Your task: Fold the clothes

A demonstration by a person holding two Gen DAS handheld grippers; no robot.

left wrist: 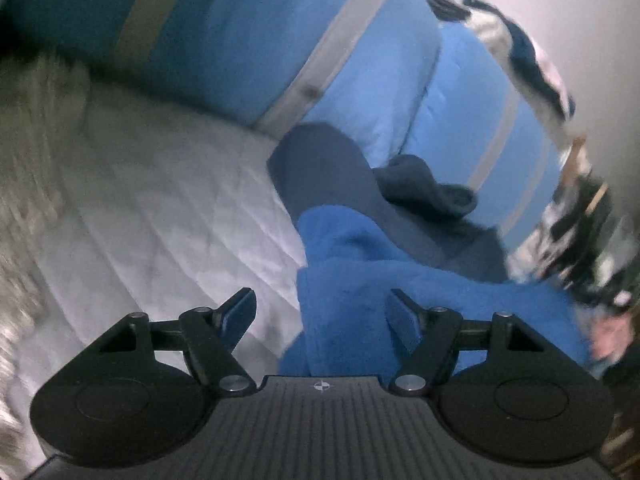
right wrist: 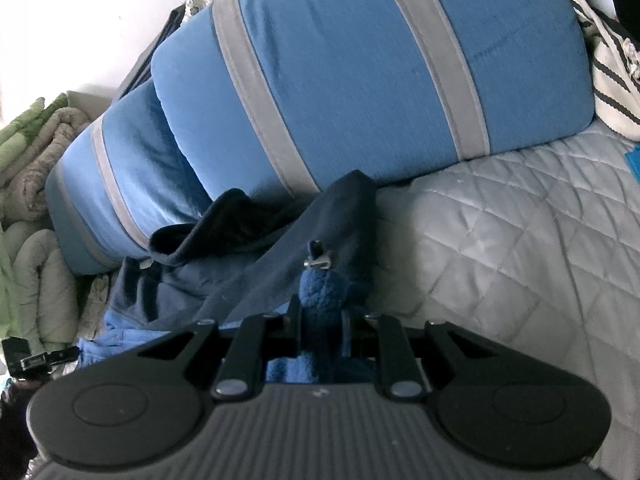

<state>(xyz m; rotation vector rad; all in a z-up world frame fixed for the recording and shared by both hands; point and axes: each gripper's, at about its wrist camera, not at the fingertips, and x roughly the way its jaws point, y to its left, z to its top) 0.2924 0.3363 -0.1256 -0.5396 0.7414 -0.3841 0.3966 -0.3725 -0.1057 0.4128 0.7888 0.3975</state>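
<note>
No writing or brand can be read in either view; the only mark is a small round crosshair symbol (left wrist: pixel 321 386) on the ribbed gripper body.

The garment (right wrist: pixel 248 264) is a fleece piece in 2 tones: a dark navy outer side and a bright blue fuzzy inner side (left wrist: pixel 400 280). It lies crumpled on a pale quilt (right wrist: pixel 500 248) stitched in diamonds, with its far edge up against 2 blue cushions (right wrist: pixel 360 80) crossed by grey bands. A small metal zip pull (right wrist: pixel 318 261) sits on the navy part just past the right gripper's tips. Part of the navy cloth is bunched into a curled fold (right wrist: pixel 192 236) next to the lower cushion.

The right gripper (right wrist: pixel 322 320) has its jaws drawn close together, pinching a wad of the bright blue fleece, which bulges out above the tips.

The left gripper (left wrist: pixel 322 312) has its jaws spread wide with nothing pressed between them; it hangs over the garment's edge, the fuzzy blue cloth under its right finger (left wrist: pixel 404 320) and the quilt under the left one. That view is blurred.

A striped cream bag (right wrist: pixel 612 80) lies beside the upper cushion, and folded green and beige blankets (right wrist: pixel 36 168) are stacked at the other end.
</note>
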